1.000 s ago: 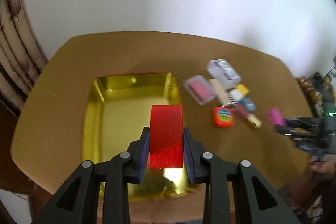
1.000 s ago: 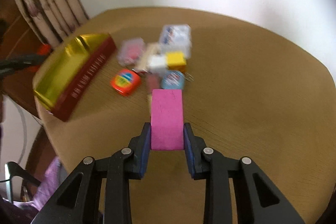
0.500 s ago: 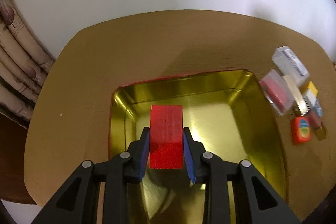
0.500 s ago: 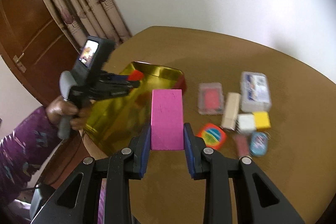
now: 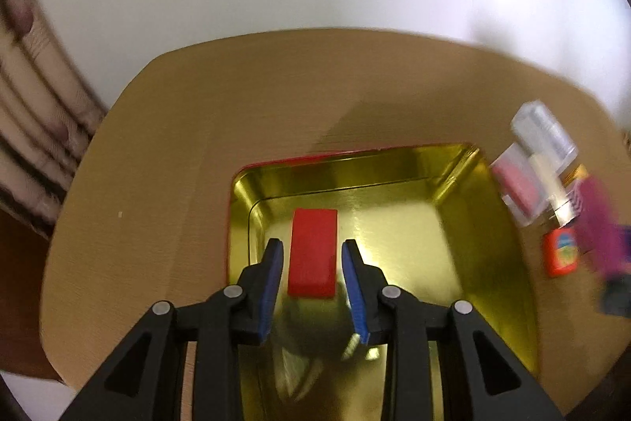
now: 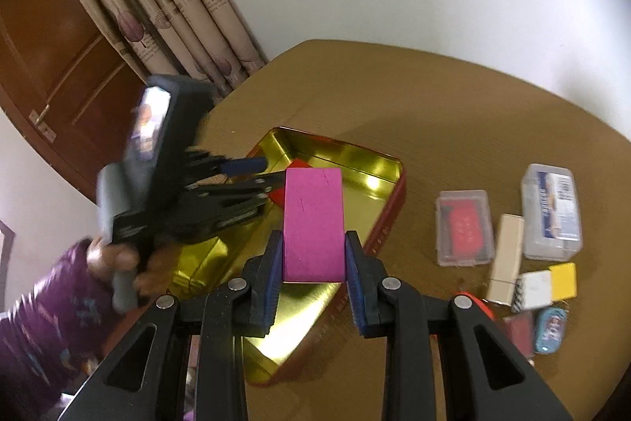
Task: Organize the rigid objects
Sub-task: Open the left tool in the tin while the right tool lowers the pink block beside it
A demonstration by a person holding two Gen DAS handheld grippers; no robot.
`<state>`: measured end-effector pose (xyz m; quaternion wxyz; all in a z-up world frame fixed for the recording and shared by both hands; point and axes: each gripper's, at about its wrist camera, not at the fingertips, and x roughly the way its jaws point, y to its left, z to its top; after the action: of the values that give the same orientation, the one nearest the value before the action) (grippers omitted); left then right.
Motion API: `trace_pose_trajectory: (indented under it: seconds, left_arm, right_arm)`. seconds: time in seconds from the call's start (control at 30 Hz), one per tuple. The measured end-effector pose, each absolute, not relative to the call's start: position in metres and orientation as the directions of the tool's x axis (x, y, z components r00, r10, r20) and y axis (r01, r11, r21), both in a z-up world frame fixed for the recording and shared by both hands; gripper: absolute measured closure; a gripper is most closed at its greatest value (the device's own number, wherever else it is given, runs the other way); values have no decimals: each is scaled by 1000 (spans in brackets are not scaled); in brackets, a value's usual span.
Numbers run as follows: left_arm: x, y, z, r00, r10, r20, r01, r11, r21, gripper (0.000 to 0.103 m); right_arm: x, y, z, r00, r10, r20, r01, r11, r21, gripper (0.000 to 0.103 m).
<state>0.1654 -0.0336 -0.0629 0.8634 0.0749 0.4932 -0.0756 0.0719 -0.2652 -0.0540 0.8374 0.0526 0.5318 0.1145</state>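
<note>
— Fingers [image 5: 272,275] first: how do the ones on the left gripper [image 5: 312,277] stand?

— Spread, with a clear gap on each side of the red block [image 5: 313,252]. That block lies flat on the floor of the gold tray [image 5: 465,235], between the two blue pads and touching neither. Its long axis runs straight ahead, parallel to the fingers, with the far end just past the tips.

— Where in the tray?

— Toward the tray's left wall as seen past the fingers; bare gold floor stretches off to the right of them.

— And the right gripper [image 6: 314,255]?

— Its fingers pinch a magenta block [image 6: 313,223], pads pressed on its two long sides. The block's long axis points forward along the fingers and it sticks out well beyond the tips. It hangs above the tray [image 6: 388,184], whose red outer side shows just right of the fingers.

— Anything else?

— Right of the right fingers, on the wooden table [image 6: 453,97], sits a cluster: a clear case with red contents [image 6: 465,227], a larger clear box [image 6: 551,212], a cream stick [image 6: 504,255], a yellow cube [image 6: 564,279]. Left of them, the left gripper [image 6: 252,172] reaches over the tray, blurred.
</note>
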Motion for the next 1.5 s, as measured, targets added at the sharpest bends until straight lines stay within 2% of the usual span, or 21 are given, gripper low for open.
trace_pose_trajectory:
  seconds: [0.23, 0.57, 0.83, 0.9, 0.97, 1.1, 1.2, 1.27, 1.33, 1.5]
  left_arm:
    - [90, -11, -18, 598, 23, -801, 28, 998, 50, 71]
    - [0, 9, 0, 645, 111, -756, -186, 982, -14, 66]
    - [0, 5, -7, 646, 97, -757, -158, 987, -9, 66]
    - [2, 4, -9, 643, 88, -760, -153, 988, -15, 66]
    - [1, 3, -9, 651, 95, -753, -158, 987, -12, 66]
    - [-2, -1, -9, 670, 102, -735, -151, 989, 0, 66]
    - [-5, -12, -8, 675, 71, -734, -101, 995, 3, 66]
    - [-7, -20, -7, 684, 43, -728, -65, 998, -2, 66]
    - [-11, -35, 0, 696, 1, -718, 1, 1000, 3, 66]
    - [-20, -92, 19, 695, -138, -705, 193, 981, -2, 66]
  right_arm:
    - [116, -242, -87, 351, 216, -911, -121, 975, 184, 76]
    - [150, -222, -135, 264, 130, -956, -55, 991, 119, 76]
    - [166, -215, -142, 254, 89, -963, 4, 996, 93, 73]
    - [167, -211, -139, 267, 77, -961, 3, 997, 81, 70]
    - [164, -210, -134, 279, 91, -956, -3, 996, 94, 62]
    - [139, -222, -100, 394, 125, -910, -9, 991, 133, 57]
    - [95, -250, -66, 505, 128, -854, 2, 989, 149, 50]
    - [63, -269, -49, 558, 75, -826, 26, 994, 108, 37]
    - [22, -298, -36, 604, -37, -796, 83, 996, 16, 28]
    - [-48, -386, -30, 554, -302, -776, 215, 952, -216, 28]
